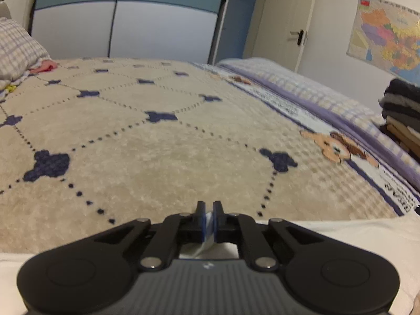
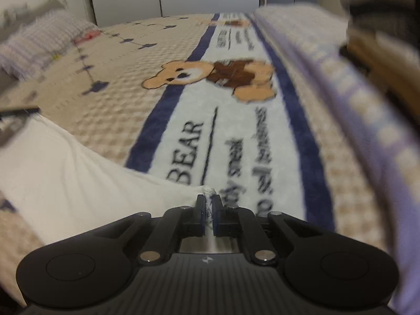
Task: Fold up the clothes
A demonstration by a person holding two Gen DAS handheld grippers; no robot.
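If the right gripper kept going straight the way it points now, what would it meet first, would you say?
Probably the bear blanket just ahead: the right gripper, shut on white cloth, aims down at its lettered white band. Depth is unclear.

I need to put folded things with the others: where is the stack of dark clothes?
Left wrist view, far right edge: the stack of dark clothes sits beyond the blanket, below the wall map.

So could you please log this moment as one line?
left tongs: shut on white garment | right tongs: shut on white garment | bed blanket
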